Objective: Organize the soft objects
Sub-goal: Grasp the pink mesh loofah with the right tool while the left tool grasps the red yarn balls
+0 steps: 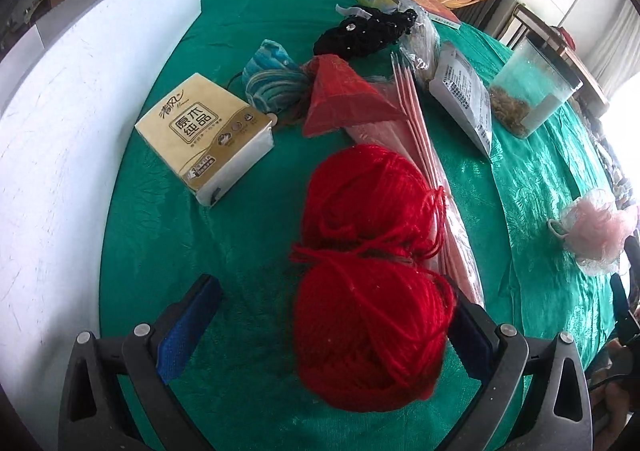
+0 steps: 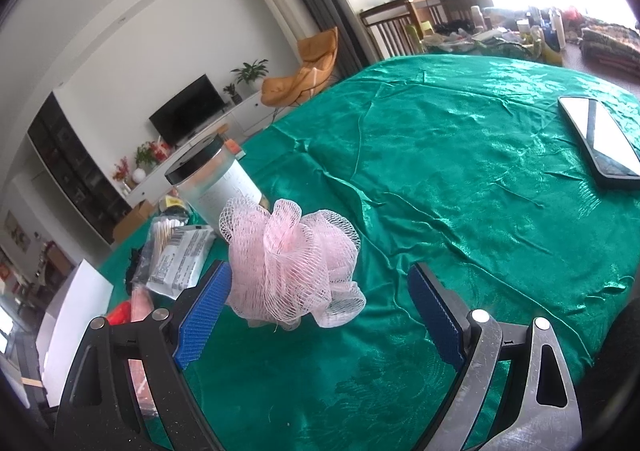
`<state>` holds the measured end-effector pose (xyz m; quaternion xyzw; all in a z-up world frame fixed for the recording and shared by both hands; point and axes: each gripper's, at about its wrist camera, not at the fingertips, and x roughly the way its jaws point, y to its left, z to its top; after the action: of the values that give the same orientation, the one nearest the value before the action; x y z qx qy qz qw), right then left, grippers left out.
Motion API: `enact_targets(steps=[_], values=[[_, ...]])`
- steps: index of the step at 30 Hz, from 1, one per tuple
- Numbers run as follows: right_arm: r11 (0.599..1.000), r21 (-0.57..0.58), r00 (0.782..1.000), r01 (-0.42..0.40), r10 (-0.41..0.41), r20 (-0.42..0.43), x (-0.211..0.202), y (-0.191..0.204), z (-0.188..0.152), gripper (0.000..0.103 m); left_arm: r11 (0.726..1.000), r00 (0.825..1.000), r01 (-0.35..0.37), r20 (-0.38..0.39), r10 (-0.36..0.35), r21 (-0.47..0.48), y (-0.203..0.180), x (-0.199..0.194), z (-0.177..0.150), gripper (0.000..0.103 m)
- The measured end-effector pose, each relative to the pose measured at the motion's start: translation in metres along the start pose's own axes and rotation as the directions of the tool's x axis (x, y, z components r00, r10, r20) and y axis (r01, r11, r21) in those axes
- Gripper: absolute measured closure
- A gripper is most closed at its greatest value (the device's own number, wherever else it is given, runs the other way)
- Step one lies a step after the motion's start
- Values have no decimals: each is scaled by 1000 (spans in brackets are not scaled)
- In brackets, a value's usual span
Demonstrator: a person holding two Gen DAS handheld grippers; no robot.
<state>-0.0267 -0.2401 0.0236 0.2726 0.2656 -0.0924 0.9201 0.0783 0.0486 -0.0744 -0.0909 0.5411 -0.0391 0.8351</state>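
Yarn (image 1: 372, 275), bright red and wound in two fat balls, lies on the green cloth of the table (image 1: 256, 51), and the nearer ball sits between the two fingers of the left tongs (image 1: 334, 325). Those tongs are spread wide; the right blue pad is just beside the yarn and may touch it, while the left pad stands apart from it. Right behind the yarn lies a flat pink packet (image 1: 424, 155), and a red cone-shaped bag (image 1: 340, 99) rests on its far end. To the left of that sits a yellow tissue pack (image 1: 206, 135), and a blue and white striped soft thing (image 1: 272, 77) lies just past it. Farther back is a black lacy bundle (image 1: 360, 33), then a white printed pouch (image 1: 466, 99) and a clear jar (image 1: 532, 89) with brown bits at the bottom. A white board (image 1: 80, 111) stands along the left side of the table. Over on the right lies a pink mesh bath puff (image 2: 292, 263), fluffy and full of little holes. It sits between the fingers of the right tongs (image 2: 320, 315), close to the left blue pad, and those tongs are spread wide too, not squeezing it. A phone (image 2: 600, 139) lies flat, well apart on the far right.
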Motion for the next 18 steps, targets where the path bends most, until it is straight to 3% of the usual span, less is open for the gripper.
enact_targets(steps=[7,10,12,14,18], values=[[1000,4,998,-26,26,54,-7,-3,5,11,999,999,-30,-45,28,-40,8,4,12,0],[999,14,990,-50,48,133,-22,-8,9,11,997,995,-78,-63,79,18,-2,13,13,0],[998,18,989,-59,56,139,-24,-10,12,11,990,990,-120,-68,125,67,-9,17,10,0],[998,25,995,-63,61,81,-13,-14,19,11,980,983,-159,-69,168,118,-15,21,6,0],[995,-34,993,-95,92,-71,16,-13,43,11,980,983,-162,-63,170,112,-13,20,1,0]])
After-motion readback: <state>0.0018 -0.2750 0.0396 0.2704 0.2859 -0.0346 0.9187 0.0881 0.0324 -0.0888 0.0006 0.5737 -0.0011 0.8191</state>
